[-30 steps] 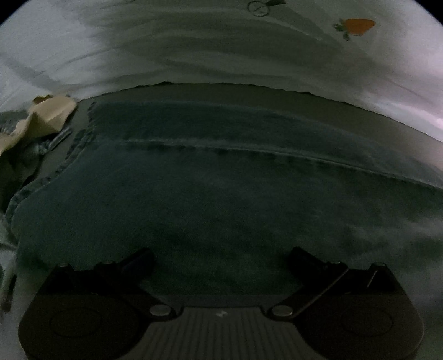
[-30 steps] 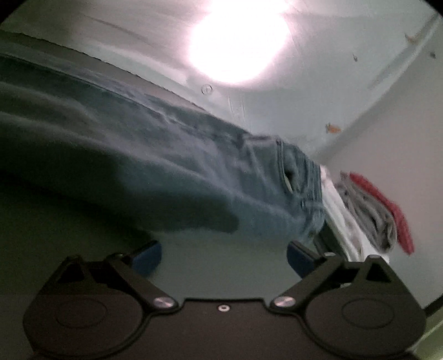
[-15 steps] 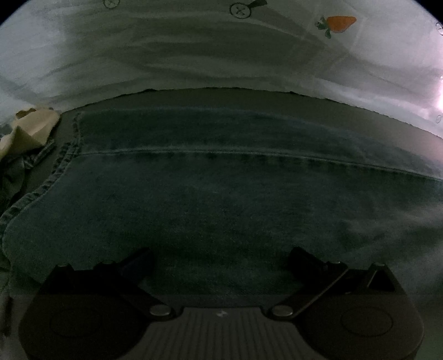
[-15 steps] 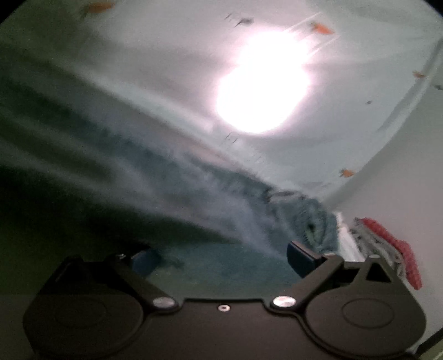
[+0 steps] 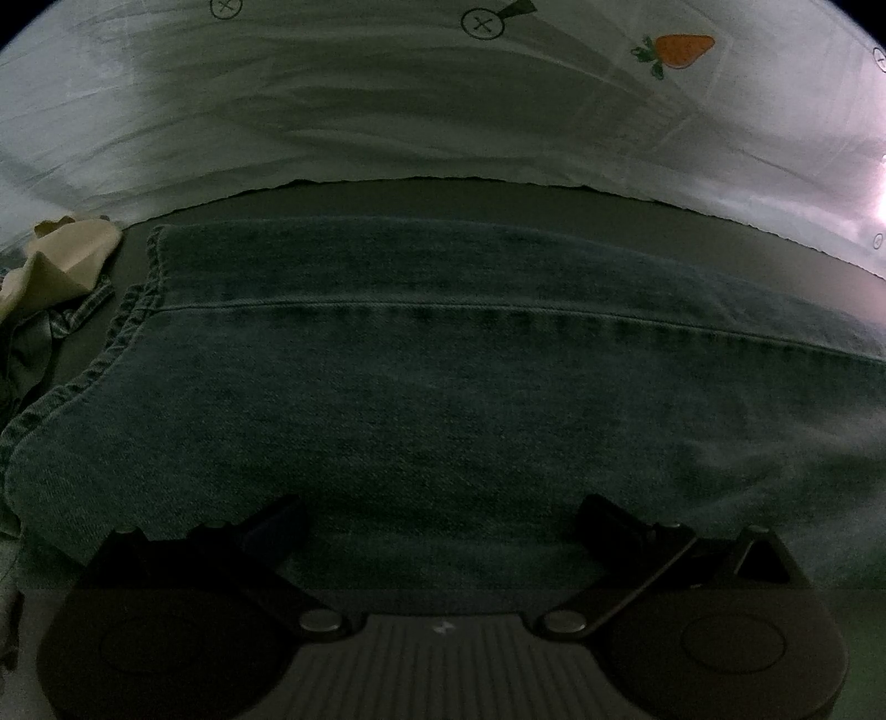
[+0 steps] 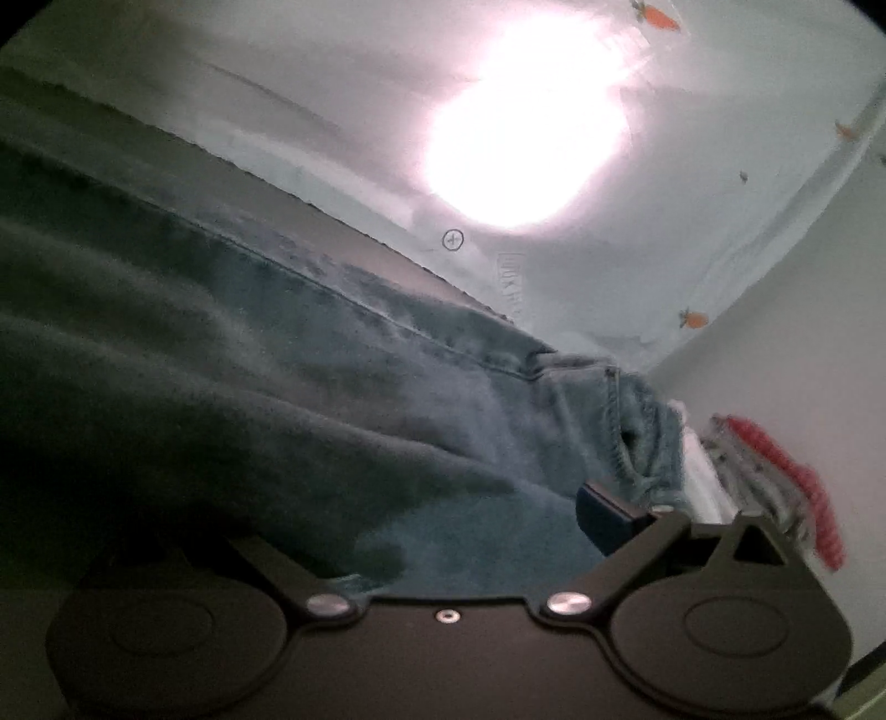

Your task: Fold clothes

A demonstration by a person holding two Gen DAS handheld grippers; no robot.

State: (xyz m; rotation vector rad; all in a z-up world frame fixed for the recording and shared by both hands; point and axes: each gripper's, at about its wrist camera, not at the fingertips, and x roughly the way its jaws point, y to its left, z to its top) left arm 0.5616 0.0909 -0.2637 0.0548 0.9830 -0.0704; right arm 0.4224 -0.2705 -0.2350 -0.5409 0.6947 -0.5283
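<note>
Things around: a white sheet (image 5: 387, 111) with little orange carrots (image 5: 684, 51) lies behind the jeans. In the right wrist view a very bright light spot (image 6: 526, 149) shines on it.
Left side: a crumpled cream cloth (image 5: 61, 260) sits near the leg end of the jeans, with a striped bit of cloth (image 5: 83, 310) just beside it.
Right side: a pile of clothes (image 6: 764, 471) with red and grey pieces lies just past the top of the jeans, by a plain wall (image 6: 803, 310).
In the way: a big fold of the jeans fills the left part of the right wrist view and hides that gripper's left finger.
Containers: none can be seen.
Jeans: the blue jeans (image 5: 443, 399) lie flat on a dark grey surface (image 5: 443, 199). A long seam runs across them. The hem at the left is wavy. The pocket end (image 6: 626, 421) is lighter blue.
Left gripper (image 5: 437, 520): its fingers are spread wide, low over the jeans. It holds nothing.
Right gripper (image 6: 443, 531): its blue finger (image 6: 606, 512) on the right stands far out to the side, so it is spread wide. Jeans cloth lies between the fingers but is not pinched.
</note>
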